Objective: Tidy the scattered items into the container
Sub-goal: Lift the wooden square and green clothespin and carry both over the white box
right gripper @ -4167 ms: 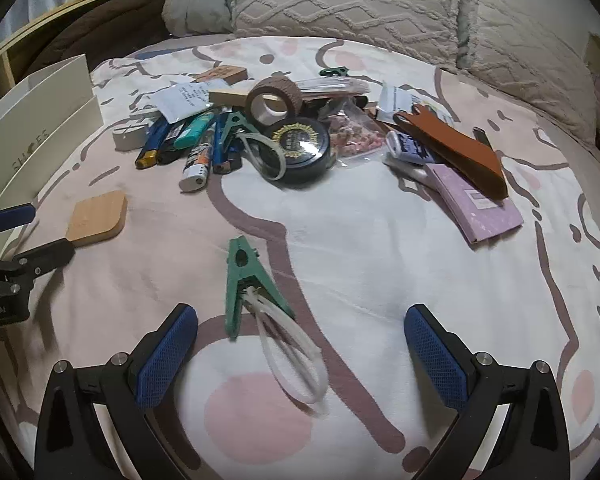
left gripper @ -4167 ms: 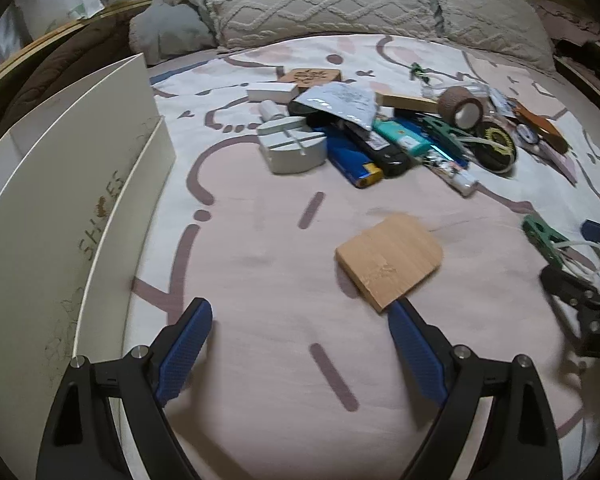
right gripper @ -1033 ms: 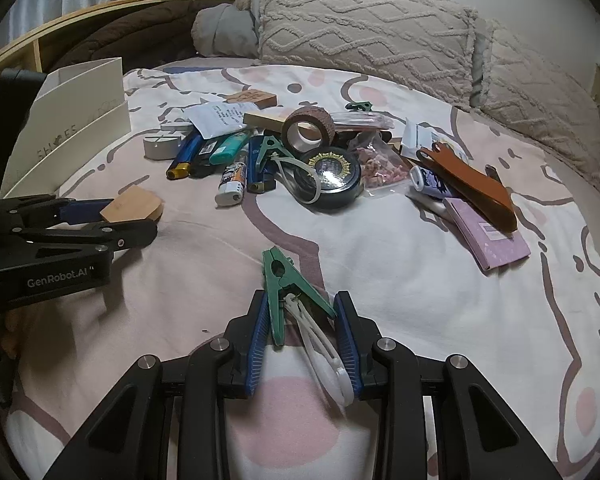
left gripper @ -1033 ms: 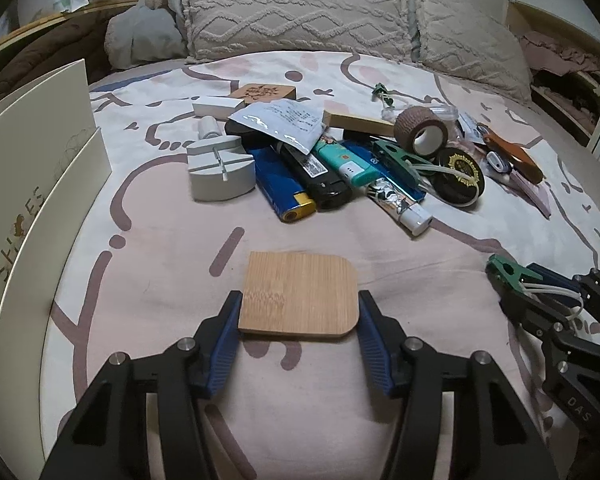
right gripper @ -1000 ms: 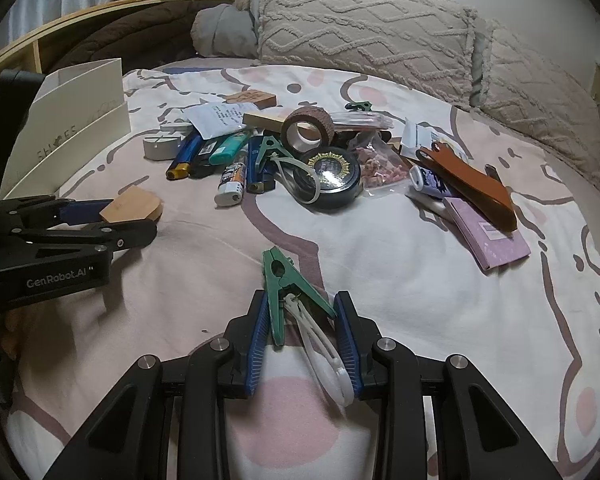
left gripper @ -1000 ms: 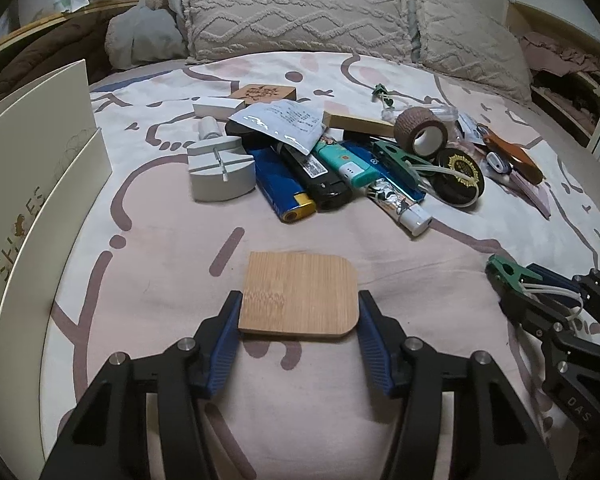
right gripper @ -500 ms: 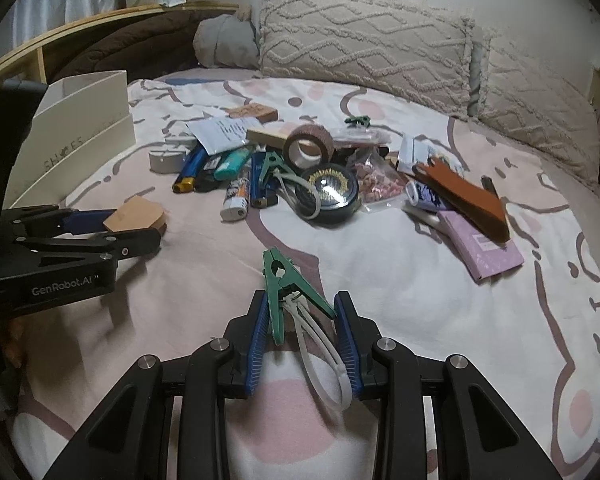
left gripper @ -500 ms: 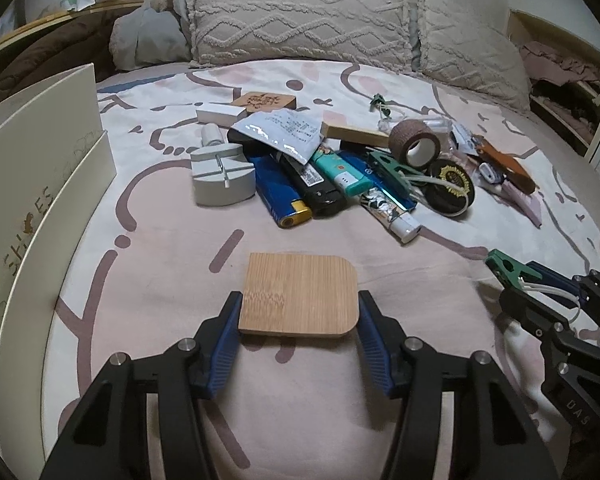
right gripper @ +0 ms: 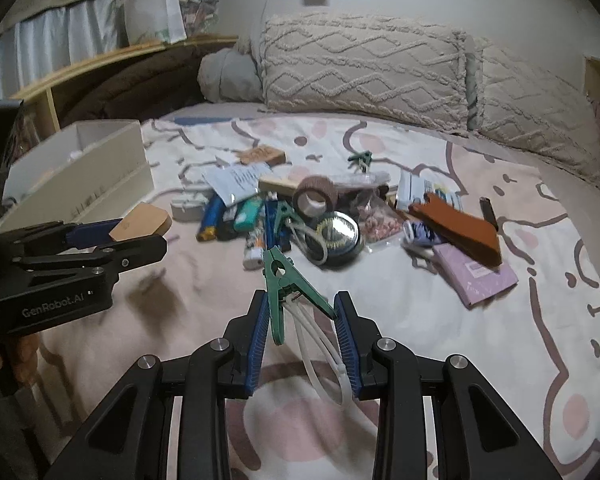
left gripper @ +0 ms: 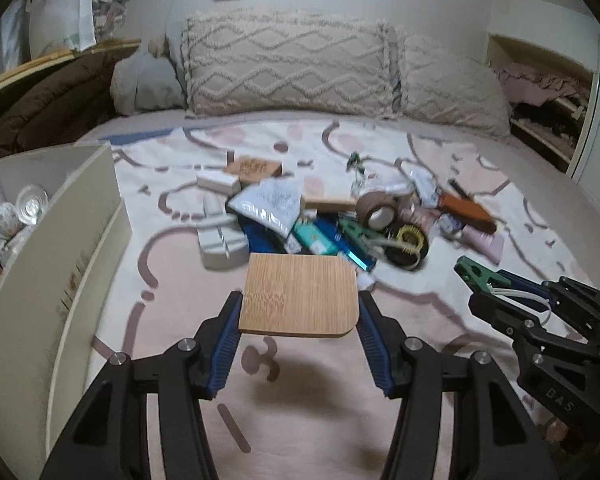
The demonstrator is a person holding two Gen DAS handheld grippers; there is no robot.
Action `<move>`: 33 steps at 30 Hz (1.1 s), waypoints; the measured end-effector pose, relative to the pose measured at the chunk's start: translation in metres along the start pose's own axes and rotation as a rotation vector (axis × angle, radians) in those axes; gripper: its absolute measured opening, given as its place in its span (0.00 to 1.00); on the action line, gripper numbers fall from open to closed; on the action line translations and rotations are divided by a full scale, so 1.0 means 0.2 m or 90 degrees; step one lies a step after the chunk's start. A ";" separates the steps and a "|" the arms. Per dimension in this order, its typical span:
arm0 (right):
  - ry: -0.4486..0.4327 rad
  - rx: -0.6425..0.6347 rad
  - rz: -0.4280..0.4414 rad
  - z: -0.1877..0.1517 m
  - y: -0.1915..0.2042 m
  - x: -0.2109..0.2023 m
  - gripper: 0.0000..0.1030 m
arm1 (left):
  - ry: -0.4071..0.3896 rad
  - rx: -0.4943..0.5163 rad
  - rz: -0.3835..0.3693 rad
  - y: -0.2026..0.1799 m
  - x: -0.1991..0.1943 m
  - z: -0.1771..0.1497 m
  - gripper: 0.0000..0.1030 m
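Left wrist: left gripper (left gripper: 299, 322) was clamped on bamboo board (left gripper: 300, 294), held clear above the bedspread (left gripper: 172, 380), box (left gripper: 66, 240) at left.
Right wrist: right gripper (right gripper: 302, 330) was clamped on green clip (right gripper: 282, 290), off the bed.

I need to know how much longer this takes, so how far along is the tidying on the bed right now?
Early on. The white box already holds a few small items. In hand: the left gripper clamps a wooden board, lifted off the blanket, and the right gripper clamps a green clip. Left: the pile of tape, lighters, tubes and packets, all outside the box.
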State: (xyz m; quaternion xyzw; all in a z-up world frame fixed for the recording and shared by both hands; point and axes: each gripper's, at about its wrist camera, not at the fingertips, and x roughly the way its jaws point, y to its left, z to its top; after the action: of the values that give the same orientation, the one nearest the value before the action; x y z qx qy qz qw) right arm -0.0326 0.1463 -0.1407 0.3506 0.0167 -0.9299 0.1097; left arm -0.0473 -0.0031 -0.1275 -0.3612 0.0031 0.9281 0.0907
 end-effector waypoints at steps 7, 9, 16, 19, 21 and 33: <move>-0.038 0.012 0.002 0.10 -0.03 -0.10 0.33 | -0.052 -0.001 0.007 -0.01 -0.13 0.12 0.54; -0.048 0.014 0.002 0.12 -0.03 -0.13 0.33 | -0.068 -0.003 0.013 0.00 -0.16 0.17 0.54; -0.087 0.021 0.004 0.25 -0.04 -0.19 0.33 | -0.136 -0.025 0.039 0.05 -0.29 0.32 0.54; -0.101 0.020 0.011 0.31 -0.02 -0.21 0.33 | -0.159 -0.047 0.051 0.11 -0.35 0.34 0.54; -0.107 0.014 0.016 0.35 0.01 -0.21 0.33 | -0.177 -0.050 0.081 0.16 -0.39 0.33 0.54; -0.120 -0.028 0.063 0.52 0.30 -0.17 0.33 | -0.209 -0.075 0.173 0.43 -0.54 0.24 0.54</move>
State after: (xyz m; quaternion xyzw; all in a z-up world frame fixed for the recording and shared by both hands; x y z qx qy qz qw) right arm -0.0618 0.0829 -0.0373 0.2594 0.0095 -0.9517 0.1641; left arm -0.0157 -0.1030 -0.0255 -0.2059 -0.0176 0.9767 -0.0573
